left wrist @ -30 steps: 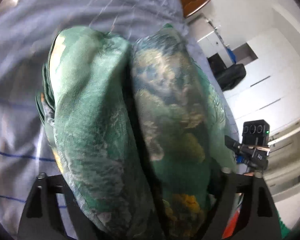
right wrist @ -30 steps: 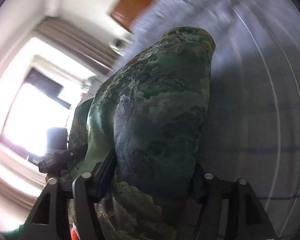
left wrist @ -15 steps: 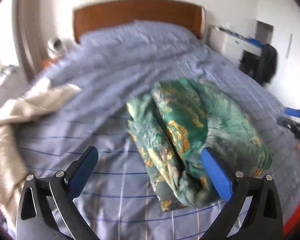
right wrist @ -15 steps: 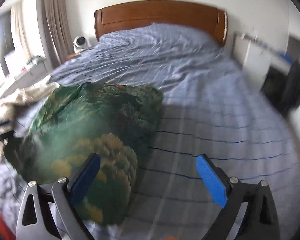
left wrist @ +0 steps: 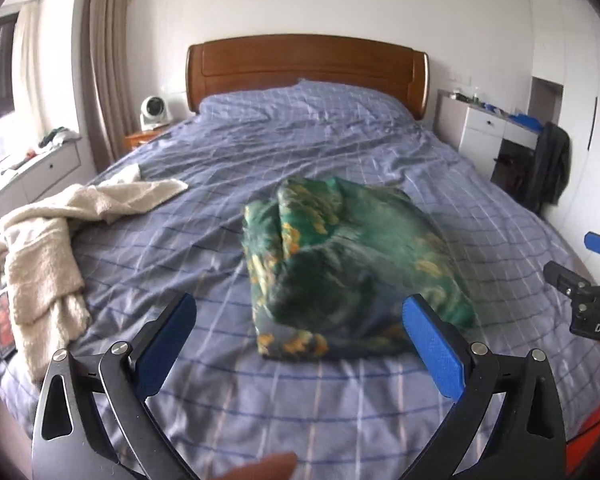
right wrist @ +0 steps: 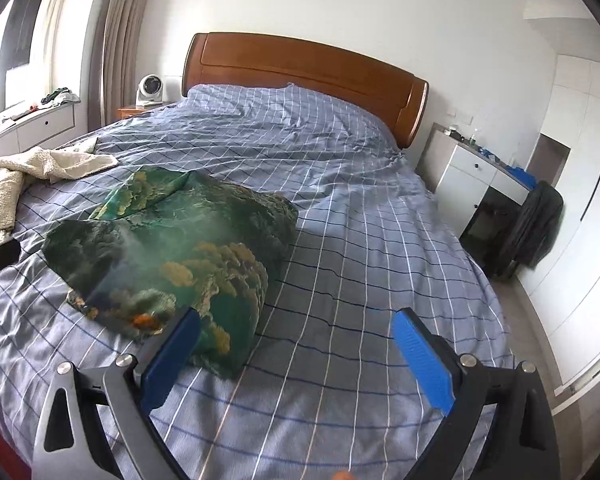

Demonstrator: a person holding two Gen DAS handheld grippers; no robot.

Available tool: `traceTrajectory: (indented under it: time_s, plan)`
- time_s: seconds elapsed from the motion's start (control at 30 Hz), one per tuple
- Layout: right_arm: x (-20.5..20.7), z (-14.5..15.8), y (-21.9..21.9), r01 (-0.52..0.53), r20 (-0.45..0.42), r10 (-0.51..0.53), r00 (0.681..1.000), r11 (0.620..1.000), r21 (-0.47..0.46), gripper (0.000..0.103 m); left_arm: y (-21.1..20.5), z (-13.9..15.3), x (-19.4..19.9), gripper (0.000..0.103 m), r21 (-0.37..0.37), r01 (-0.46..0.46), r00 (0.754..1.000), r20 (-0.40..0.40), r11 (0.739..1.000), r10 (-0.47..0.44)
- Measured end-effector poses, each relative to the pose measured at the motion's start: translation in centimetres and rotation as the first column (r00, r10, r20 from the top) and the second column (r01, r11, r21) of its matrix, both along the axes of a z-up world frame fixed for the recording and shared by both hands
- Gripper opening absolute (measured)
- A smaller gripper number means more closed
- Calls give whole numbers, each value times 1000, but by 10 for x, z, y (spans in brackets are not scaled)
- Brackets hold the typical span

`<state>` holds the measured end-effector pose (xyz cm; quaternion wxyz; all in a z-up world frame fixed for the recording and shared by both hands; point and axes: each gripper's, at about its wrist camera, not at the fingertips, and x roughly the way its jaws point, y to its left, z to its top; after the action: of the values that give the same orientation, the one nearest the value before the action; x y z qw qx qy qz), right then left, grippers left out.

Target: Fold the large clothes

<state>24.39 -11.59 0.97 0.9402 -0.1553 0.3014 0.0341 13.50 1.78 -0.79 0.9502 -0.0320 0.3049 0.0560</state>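
The left tool (left wrist: pixel 298 318) stands with its blue-padded fingers spread wide, nothing pressed between them; its jaws have just been opening. Just ahead of it, between and beyond its fingertips, lies the green printed garment with yellow and orange patches (left wrist: pixel 348 264), folded into a thick bundle on the blue checked bed cover (left wrist: pixel 300 148). The garment touches neither pad in this view.

The right tool (right wrist: pixel 296 344) is likewise spread wide and empty, its jaws also having just been opening. From its camera the same green bundle (right wrist: pixel 172 248) sits ahead and to the left, its near corner showing behind the left blue pad (right wrist: pixel 172 360); whether they touch I cannot tell. Bare checked cover lies between the two pads.

Far to the left of the left tool, a cream fleecy garment (left wrist: pixel 48 240) sprawls unfolded at the bed's edge. Beyond both tools stands the brown wooden headboard (left wrist: pixel 306 68). A white bedside cabinet (right wrist: pixel 466 184) stands to the right of the bed, with a dark garment (right wrist: pixel 536 228) hanging beside it.
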Motion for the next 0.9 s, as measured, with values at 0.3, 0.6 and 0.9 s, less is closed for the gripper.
traceTrajectory:
  time_s: [0.3,0.6,0.9]
  plan:
    - [-44,8,-7,-3,-27,4,1000,999,53,99,-32,9,-42,103,-6,-66,997,-34,998,66]
    - [-77,2,-3,-27,-80,34,996,996,86,99,-51,8,-59,103,33,-56,995,-83,998,58]
    - [-92,7,3,-12,-70,16,997,998,55,99,-50,14,-64,102,50,-72,994,-77,996,76]
